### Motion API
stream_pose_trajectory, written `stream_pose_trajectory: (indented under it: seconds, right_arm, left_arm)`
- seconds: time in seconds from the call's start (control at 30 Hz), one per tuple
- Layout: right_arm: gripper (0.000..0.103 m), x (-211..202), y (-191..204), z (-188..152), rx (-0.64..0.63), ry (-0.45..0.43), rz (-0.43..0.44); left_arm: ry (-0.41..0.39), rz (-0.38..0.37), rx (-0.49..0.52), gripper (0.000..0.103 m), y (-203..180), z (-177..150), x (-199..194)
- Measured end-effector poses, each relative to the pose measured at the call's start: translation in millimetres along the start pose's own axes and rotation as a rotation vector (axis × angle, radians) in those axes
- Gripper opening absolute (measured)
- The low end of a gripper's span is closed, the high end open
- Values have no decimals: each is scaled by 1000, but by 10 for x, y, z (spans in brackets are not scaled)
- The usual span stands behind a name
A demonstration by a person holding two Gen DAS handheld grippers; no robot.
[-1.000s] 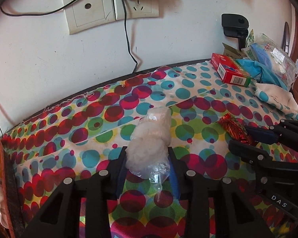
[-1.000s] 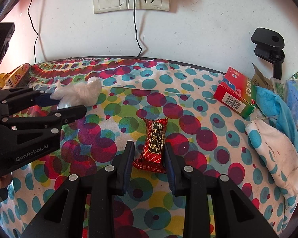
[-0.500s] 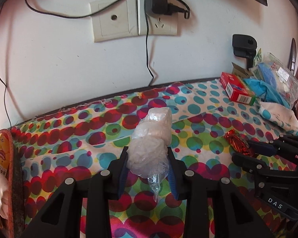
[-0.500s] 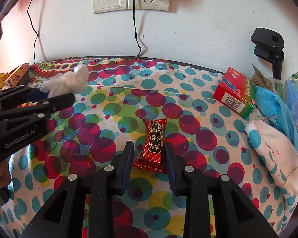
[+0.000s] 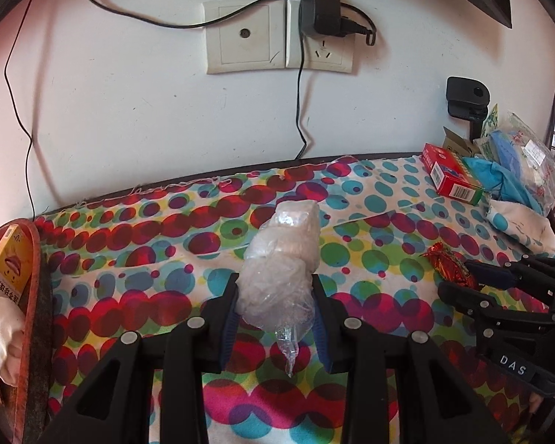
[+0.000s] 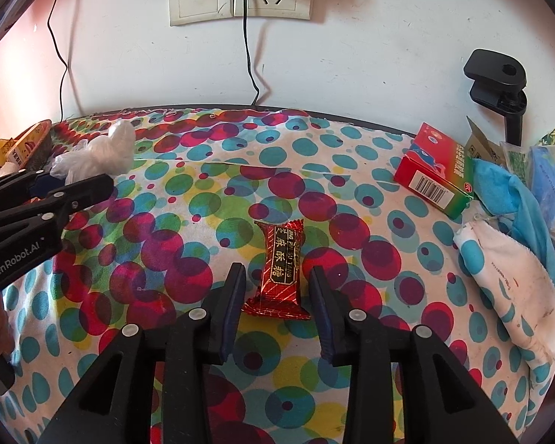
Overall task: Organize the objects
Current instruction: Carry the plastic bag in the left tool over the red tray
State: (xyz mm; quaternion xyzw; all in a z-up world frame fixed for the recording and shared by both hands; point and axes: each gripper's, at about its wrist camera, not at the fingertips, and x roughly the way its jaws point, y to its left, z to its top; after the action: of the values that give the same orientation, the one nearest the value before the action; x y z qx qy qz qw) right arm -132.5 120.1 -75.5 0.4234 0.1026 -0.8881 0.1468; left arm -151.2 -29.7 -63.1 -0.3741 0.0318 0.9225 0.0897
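Observation:
My left gripper [image 5: 275, 292] is shut on a clear plastic bag of white stuff [image 5: 283, 259] and holds it above the polka-dot cloth [image 5: 148, 251]. In the right wrist view the bag [image 6: 100, 153] shows at the far left in the left gripper [image 6: 74, 181]. A red candy wrapper with gold writing [image 6: 279, 268] lies flat on the cloth. My right gripper [image 6: 277, 288] is open, with a jaw on each side of the candy's near end, not touching it. In the left wrist view the candy [image 5: 449, 264] lies by the right gripper [image 5: 466, 277].
A brown basket [image 5: 33, 296] with yellow packets stands at the far left. A red and green box [image 6: 438, 174], blue cloth, a white spotted cloth [image 6: 499, 266] and plastic bags crowd the right edge. A black clamp [image 6: 499, 85] and wall sockets with cables are behind.
My left gripper has lifted the bag off the cloth and drawn back towards the left. My right gripper has stayed around the candy, its jaws a little wider apart.

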Motion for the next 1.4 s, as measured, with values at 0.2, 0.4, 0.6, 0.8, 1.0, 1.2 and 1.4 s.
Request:
stream_pose_trajectory:
  seconds: [0.2, 0.4, 0.6, 0.8, 1.0, 1.2, 1.4]
  right_arm:
    - [36, 5, -33, -5, 3, 0, -3]
    - [36, 4, -31, -2, 4, 0, -5]
    - [36, 6, -38, -5, 8, 0, -4]
    - [36, 5, -31, -4, 9, 0, -7]
    - [36, 5, -34, 0, 12, 0, -7]
    - [37, 4, -11, 11, 12, 0, -11]
    - [37, -11, -10, 15, 3, -1, -25]
  left_arm:
    - [13, 5, -17, 34, 118, -68, -104]
    - [19, 9, -37, 34, 220, -166, -303]
    - [22, 32, -47, 34, 339, -270, -615]
    - [31, 60, -105, 34, 586, -387, -907]
    - [23, 128, -158, 34, 933, -523, -1217]
    - [8, 209, -194, 34, 1358, -649, -1533]
    - [-2, 293, -246, 34, 1822, -742, -1793]
